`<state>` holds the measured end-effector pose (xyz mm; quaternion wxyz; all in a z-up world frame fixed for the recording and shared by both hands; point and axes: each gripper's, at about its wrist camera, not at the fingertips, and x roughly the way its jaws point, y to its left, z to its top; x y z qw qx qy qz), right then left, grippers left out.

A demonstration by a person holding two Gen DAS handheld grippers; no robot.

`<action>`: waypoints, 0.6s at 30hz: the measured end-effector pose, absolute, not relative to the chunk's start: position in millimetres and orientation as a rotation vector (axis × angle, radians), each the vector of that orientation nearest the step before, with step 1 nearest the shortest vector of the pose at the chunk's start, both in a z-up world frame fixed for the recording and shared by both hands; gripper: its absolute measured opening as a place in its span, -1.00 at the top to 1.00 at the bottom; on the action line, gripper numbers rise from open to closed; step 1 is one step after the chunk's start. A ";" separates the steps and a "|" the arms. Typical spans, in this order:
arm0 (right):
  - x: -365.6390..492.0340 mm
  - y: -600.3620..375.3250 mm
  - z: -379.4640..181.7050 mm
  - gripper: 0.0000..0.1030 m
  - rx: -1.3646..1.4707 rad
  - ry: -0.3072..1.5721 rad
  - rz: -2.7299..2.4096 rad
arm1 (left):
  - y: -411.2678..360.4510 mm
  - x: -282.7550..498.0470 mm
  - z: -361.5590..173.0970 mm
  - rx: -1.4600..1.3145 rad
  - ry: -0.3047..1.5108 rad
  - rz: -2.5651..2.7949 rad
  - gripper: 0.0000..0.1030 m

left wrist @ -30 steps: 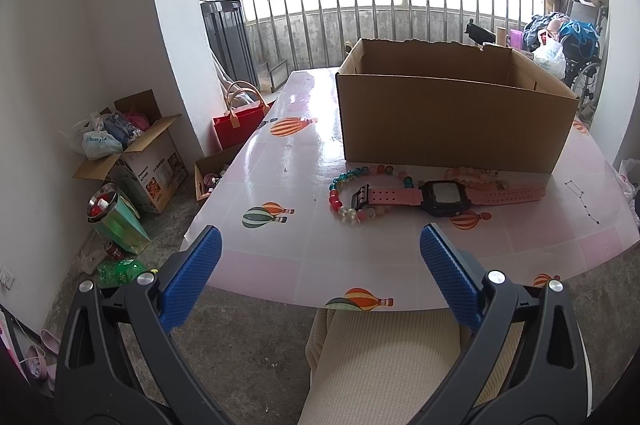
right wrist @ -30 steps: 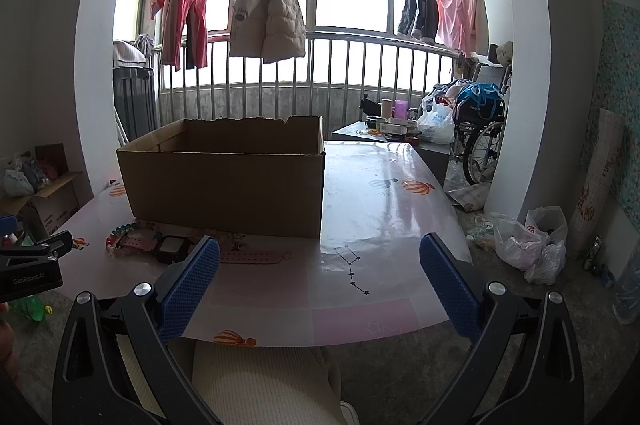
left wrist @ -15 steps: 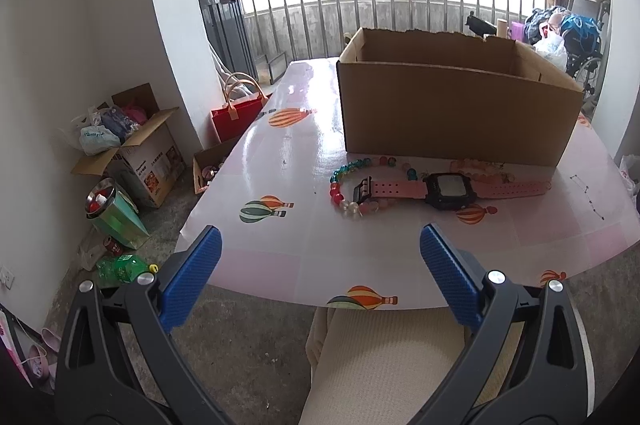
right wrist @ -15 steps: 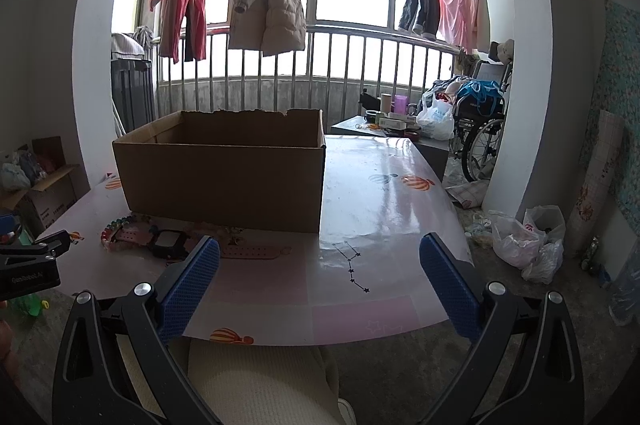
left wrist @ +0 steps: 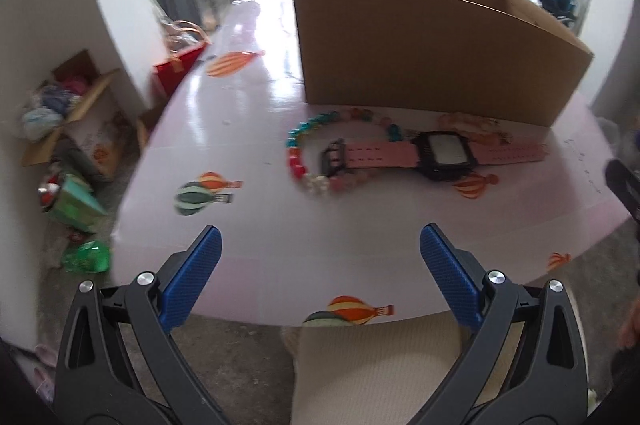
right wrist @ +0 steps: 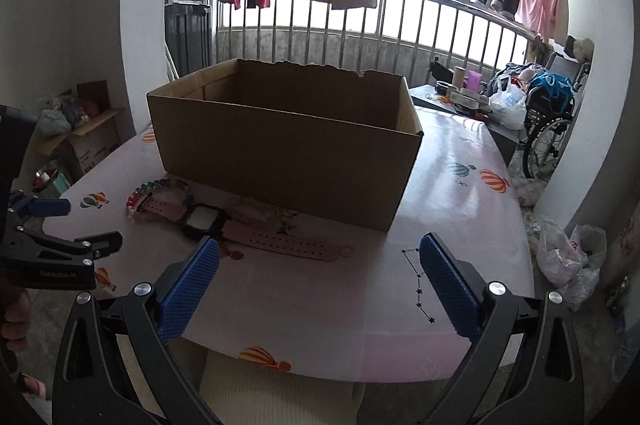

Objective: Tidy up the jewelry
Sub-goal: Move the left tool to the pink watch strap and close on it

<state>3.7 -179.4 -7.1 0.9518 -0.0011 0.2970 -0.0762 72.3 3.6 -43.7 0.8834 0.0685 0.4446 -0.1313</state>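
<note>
Both spread wide, left gripper (left wrist: 320,257) and right gripper (right wrist: 320,265), nothing held. Pink watch (left wrist: 436,155) lying across the bead bracelet (left wrist: 304,161), just in front of the cardboard box (right wrist: 288,141). Could easily snag both together, given that strap-over-beads overlap

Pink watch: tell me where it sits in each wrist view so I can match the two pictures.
Left wrist view: the watch lies right of centre on the table, its strap laid across the bead bracelet.
Right wrist view: the watch lies left of centre, just beyond the right tool's left finger.
Shared landmark: the cardboard box, right behind the watch in both views.
</note>
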 end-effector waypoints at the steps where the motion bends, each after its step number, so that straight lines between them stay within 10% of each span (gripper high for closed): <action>1: 8.4 -177.9 -8.1 -0.90 -0.005 0.610 -0.144 | 4.7 73.4 -45.3 0.118 0.932 -0.313 -0.86; 15: 57.9 -181.2 -33.8 -0.61 0.064 0.739 0.039 | 6.1 109.2 -46.4 -0.034 0.922 -0.430 -0.86; 18: 66.4 -185.3 -41.9 -0.48 0.115 0.766 0.084 | -1.8 119.9 -46.0 0.018 0.913 -0.433 -0.45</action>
